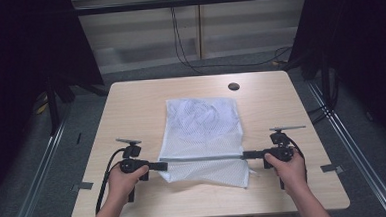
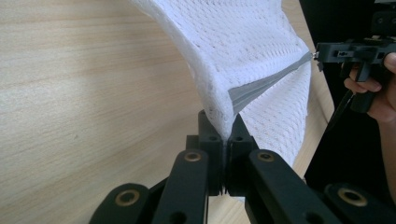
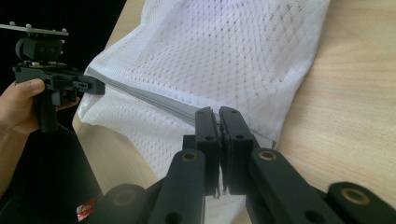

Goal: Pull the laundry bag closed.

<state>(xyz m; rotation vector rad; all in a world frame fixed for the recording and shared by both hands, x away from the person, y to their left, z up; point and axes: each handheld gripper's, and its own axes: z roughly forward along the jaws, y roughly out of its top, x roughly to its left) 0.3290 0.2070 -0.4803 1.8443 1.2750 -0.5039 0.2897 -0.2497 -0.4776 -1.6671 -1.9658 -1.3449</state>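
1. High view: a white mesh laundry bag (image 1: 202, 138) lies in the middle of the wooden table (image 1: 131, 106), its near end lifted off the surface, with something white bunched inside at the far end.
2. The left gripper (image 1: 161, 165) is clenched on the left end of the bag's grey zipper band (image 1: 203, 158); in the left gripper view the jaws stand pressed together on mesh and band (image 2: 261, 88).
3. The right gripper (image 1: 247, 154) is clamped on the band's right end, its jaws closed on the fabric edge in the right gripper view (image 3: 219, 122).
4. The band runs taut and straight between the two grippers, near the table's near edge.
5. Judged step: the bag's zipper edge is being held stretched, probably to straighten or lift it.
6. The next move likely calls for both hands moving together, keeping even tension so the mesh does not slip from either grip.
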